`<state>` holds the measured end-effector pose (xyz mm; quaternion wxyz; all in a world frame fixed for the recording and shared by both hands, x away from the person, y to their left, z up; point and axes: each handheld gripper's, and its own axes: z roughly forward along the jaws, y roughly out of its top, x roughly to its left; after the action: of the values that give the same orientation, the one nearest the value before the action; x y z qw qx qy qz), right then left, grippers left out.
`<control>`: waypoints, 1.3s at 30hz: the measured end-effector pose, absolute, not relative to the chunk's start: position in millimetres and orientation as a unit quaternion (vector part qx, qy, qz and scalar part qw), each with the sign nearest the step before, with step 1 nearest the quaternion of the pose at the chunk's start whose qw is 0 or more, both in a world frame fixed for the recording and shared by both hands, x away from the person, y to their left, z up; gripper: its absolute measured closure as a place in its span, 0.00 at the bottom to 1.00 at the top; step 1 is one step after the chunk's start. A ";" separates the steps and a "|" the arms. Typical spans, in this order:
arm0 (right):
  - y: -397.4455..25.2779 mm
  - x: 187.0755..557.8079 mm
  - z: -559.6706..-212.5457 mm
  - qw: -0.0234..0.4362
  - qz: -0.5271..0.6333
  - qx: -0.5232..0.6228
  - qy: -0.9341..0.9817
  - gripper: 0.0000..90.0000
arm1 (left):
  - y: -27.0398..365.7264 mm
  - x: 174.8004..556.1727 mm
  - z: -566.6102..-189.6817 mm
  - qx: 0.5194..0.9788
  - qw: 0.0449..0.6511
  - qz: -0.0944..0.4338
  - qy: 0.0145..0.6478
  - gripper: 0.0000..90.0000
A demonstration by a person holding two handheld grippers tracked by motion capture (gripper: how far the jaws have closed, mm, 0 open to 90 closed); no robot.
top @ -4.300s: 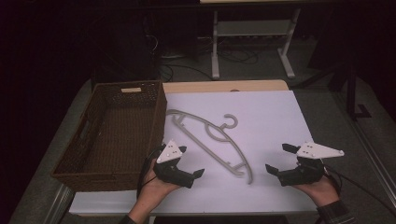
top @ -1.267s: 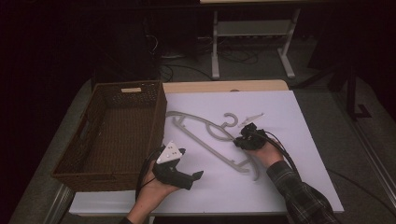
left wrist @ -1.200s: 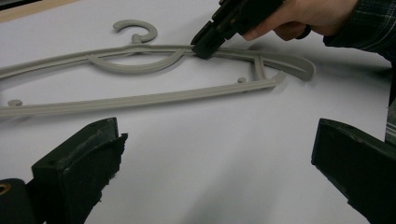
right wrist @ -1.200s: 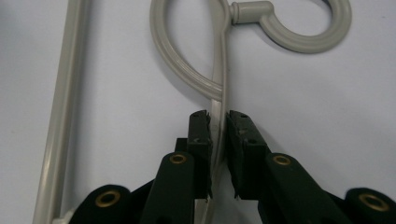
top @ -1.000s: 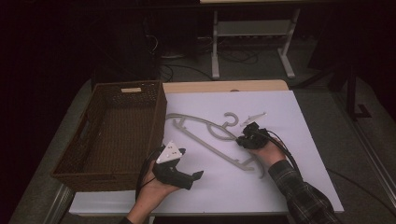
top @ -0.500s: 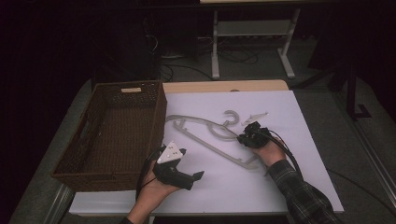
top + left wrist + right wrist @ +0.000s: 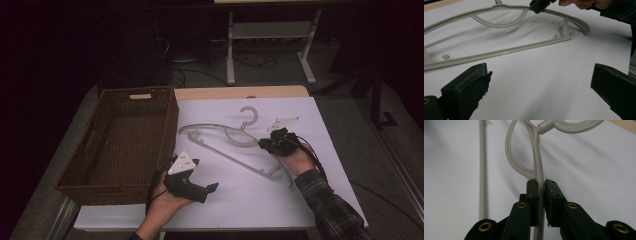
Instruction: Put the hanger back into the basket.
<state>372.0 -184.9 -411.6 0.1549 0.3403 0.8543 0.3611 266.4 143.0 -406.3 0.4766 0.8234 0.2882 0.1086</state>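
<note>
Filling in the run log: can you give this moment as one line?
right tongs: shut on hanger upper arm | left tongs: open, idle near basket | hanger on white table

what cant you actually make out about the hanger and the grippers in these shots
- Hanger, right gripper view: the bar inside the right gripper is covered by its shut jaws.
- Hanger, left gripper view: the hook and one end are cut off by the picture's edges.
- Basket, high view: too dim to tell whether anything lies inside.
- Left gripper, left gripper view: both jaws cut off by the bottom edge.
</note>
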 end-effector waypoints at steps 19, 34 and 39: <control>-178.2 339.7 -390.4 0.180 0.379 0.263 0.869 0.90 | 142.2 265.6 -404.4 0.824 0.478 0.107 0.284 0.01; -174.7 323.6 -386.4 0.176 0.385 0.234 0.875 0.89 | 140.3 265.1 -404.1 0.825 0.478 0.106 0.282 0.01; -183.7 325.6 -383.4 0.188 0.387 0.239 0.871 0.91 | 137.9 266.9 -402.5 0.824 0.479 0.108 0.282 0.01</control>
<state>325.6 -183.7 -383.4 0.1879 0.2394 0.8705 0.3867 266.9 137.9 -402.5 0.4792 0.8243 0.2818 0.1076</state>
